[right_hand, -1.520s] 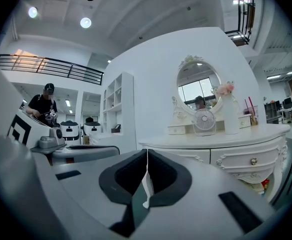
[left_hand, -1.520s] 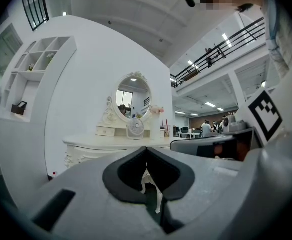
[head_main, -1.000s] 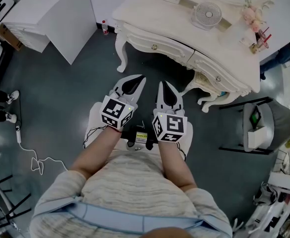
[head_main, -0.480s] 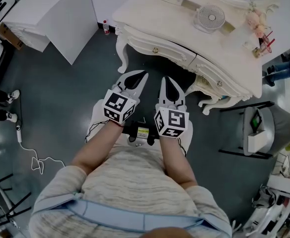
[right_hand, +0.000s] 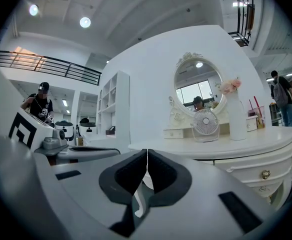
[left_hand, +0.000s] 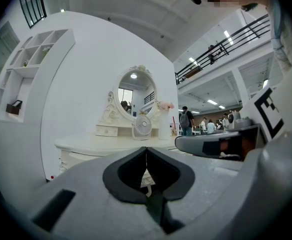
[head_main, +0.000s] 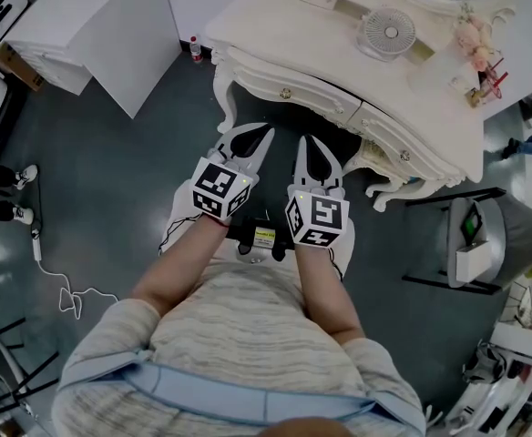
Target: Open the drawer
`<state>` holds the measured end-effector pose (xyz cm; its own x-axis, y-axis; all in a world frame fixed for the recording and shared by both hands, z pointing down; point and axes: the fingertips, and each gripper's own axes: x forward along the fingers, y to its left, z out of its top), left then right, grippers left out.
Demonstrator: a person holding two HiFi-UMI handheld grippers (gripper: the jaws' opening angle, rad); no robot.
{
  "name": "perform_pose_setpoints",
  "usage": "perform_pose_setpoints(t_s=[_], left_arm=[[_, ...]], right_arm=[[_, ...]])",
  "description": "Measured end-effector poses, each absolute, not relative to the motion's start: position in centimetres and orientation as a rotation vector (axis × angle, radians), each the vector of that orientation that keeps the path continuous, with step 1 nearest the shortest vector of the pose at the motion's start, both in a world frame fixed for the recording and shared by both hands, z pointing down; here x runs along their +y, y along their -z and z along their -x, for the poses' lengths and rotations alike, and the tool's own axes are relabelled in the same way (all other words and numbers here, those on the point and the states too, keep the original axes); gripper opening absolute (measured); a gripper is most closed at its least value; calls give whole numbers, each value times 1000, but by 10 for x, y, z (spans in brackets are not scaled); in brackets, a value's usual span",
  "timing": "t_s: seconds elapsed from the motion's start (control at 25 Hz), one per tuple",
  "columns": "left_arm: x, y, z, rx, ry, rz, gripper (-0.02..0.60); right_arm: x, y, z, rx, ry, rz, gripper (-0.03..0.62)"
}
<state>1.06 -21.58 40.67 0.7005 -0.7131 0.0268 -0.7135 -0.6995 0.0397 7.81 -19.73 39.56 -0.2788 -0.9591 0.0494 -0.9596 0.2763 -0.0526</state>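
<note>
The drawer [head_main: 313,93] sits shut in the front of the cream dressing table [head_main: 275,16], upper centre of the head view. Its long axis runs from upper left to lower right, its face turned down-left toward the person, with a small round knob [head_main: 286,92] on it. Just below it, the left gripper [head_main: 267,133] and right gripper [head_main: 301,141] point up at the table, each with jaws pressed together and nothing between them. Their marker cubes [head_main: 219,189] carry black square patterns, no words. A yellow label [head_main: 264,236] at the waist is too small to read. A small fan [head_main: 386,33] stands on the tabletop.
</note>
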Motion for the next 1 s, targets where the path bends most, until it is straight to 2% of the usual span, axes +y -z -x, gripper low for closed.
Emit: perform_pose_setpoints(t_s=[0.64,1.0], left_arm=[[-223,-413,-15,-1148,-11,-2799,12],[-239,-409,-34,-1037,-155,-2867,14]], right_arm=[[-204,-396,-77,-2501,-103,-1868,9],[-203,-395,-81,-2498,-104,-1888,9]])
